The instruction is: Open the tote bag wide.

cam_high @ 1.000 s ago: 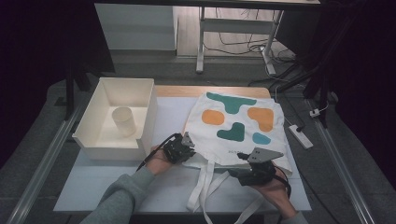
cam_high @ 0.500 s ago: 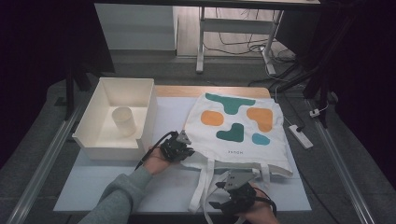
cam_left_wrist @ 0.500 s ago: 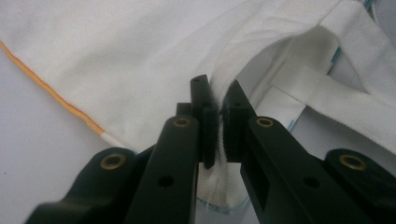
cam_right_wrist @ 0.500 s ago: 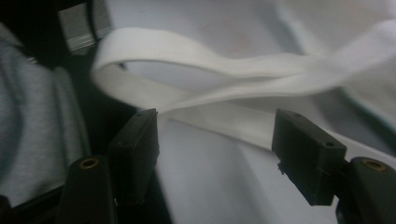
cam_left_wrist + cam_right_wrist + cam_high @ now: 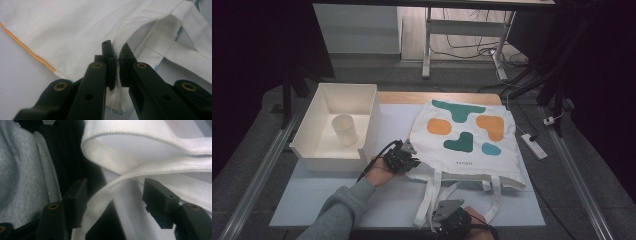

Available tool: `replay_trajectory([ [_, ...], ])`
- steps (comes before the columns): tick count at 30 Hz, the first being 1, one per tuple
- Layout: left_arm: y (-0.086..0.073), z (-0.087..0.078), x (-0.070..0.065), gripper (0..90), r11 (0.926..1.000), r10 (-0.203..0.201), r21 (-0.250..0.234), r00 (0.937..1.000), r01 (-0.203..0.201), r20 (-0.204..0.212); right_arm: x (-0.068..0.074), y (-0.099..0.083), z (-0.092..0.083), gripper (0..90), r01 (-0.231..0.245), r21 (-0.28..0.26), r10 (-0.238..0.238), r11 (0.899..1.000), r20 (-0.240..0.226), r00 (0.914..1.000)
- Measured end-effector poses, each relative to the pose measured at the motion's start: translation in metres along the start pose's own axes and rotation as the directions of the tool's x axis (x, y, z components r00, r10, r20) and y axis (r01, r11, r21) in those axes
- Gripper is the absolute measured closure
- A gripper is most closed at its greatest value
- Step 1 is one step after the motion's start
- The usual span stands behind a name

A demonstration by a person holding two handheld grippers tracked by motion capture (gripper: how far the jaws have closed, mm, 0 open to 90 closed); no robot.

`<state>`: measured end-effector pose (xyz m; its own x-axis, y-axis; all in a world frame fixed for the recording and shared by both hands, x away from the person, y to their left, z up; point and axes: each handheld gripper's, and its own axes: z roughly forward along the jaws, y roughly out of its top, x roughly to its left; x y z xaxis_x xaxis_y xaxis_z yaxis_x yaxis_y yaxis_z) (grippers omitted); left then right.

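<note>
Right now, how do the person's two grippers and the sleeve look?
Both the left gripper and the right gripper are black, with brass-coloured rivets on the jaws. A grey three-cornered plate tops the right one; a black cable trails from the left. The sleeve is grey.

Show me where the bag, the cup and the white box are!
bag (image 5: pixel 462 125), high view, on the printed front panel.
cup (image 5: pixel 345 130), high view, on its side wall.
white box (image 5: pixel 371 117), high view, on its right wall.

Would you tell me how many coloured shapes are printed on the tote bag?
5: teal shape at top, orange oval left, orange patch right, teal blob lower middle, small teal spot lower right.
</note>
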<state>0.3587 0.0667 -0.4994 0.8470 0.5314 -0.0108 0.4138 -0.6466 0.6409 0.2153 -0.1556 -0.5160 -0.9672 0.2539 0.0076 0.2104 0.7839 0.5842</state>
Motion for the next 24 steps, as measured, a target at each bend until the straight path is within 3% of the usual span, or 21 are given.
replay_trajectory([
  [5, 0.0, 0.0, 0.0, 85.6, 1.0, -0.001, -0.001, 1.0, 0.001, 0.0, -0.001, 0.001, -0.001, 63.3, -0.01, 0.001, 0.01, 1.0, -0.048, 0.9988],
  [10, 0.0, 0.0, 0.0, 85.6, 1.0, -0.001, -0.003, 1.0, 0.001, 0.001, -0.007, -0.001, -0.007, 86.1, -0.019, 0.005, 0.019, 1.0, -0.001, 0.9998],
  [16, -0.001, -0.001, 0.001, 85.7, 1.0, 0.001, -0.004, 1.0, -0.001, 0.004, -0.022, -0.005, -0.023, 87.4, -0.043, -0.018, 0.044, 0.999, 0.085, 0.9954],
  [24, 0.0, 0.0, -0.001, 85.7, 1.0, 0.005, -0.003, 1.0, -0.005, -0.001, -0.041, -0.011, -0.054, 87.6, -0.073, -0.12, 0.097, 0.99, 0.212, 0.9725],
])
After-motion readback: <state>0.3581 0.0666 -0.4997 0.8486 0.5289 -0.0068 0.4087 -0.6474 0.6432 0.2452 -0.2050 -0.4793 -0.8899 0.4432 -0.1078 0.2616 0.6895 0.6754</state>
